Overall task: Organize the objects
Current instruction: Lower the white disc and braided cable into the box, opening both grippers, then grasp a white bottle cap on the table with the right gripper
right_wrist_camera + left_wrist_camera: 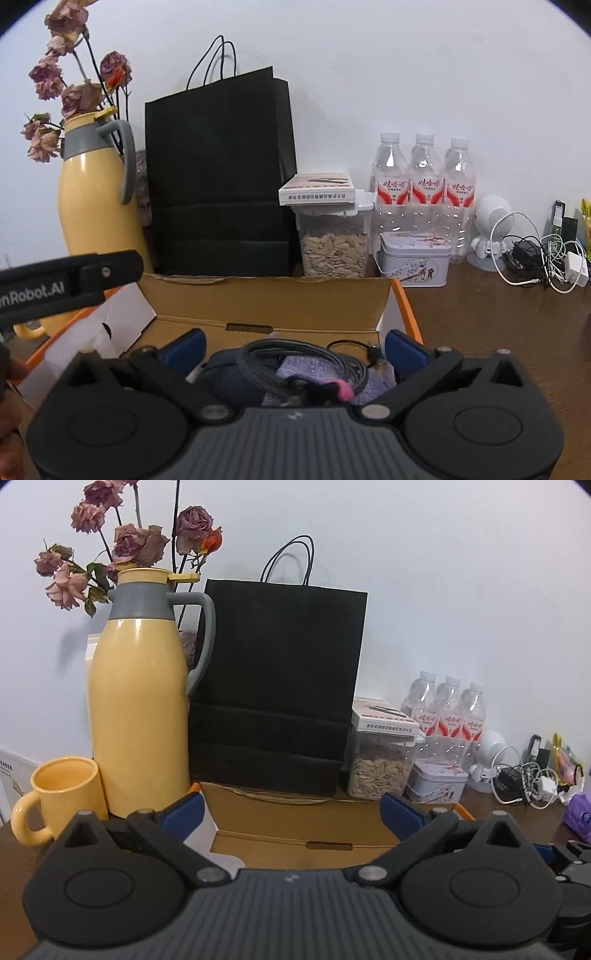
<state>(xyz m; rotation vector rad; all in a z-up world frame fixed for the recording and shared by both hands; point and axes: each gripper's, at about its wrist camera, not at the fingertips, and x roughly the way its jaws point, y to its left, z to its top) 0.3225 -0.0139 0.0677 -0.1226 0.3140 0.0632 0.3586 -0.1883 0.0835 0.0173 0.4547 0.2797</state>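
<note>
An open cardboard box (266,302) with orange edges lies on the brown table. Inside it I see a coiled grey cable (295,358), a purple cloth (295,371), a dark blue bundle (229,376) and a small pink piece (343,391). My right gripper (294,350) hangs open over these contents, its blue pads (186,349) wide apart and pressing on nothing. My left gripper (291,812) is open above the box's back flap (295,819), with nothing between its pads. The left gripper's black body (66,284) shows at the left edge of the right wrist view.
Behind the box stand a yellow thermos (136,709), a yellow mug (62,794), dried roses (129,542), a black paper bag (277,686), a seed jar (334,247), a tin (415,258) and three water bottles (424,184). A white speaker (491,229) and tangled chargers (546,258) lie right.
</note>
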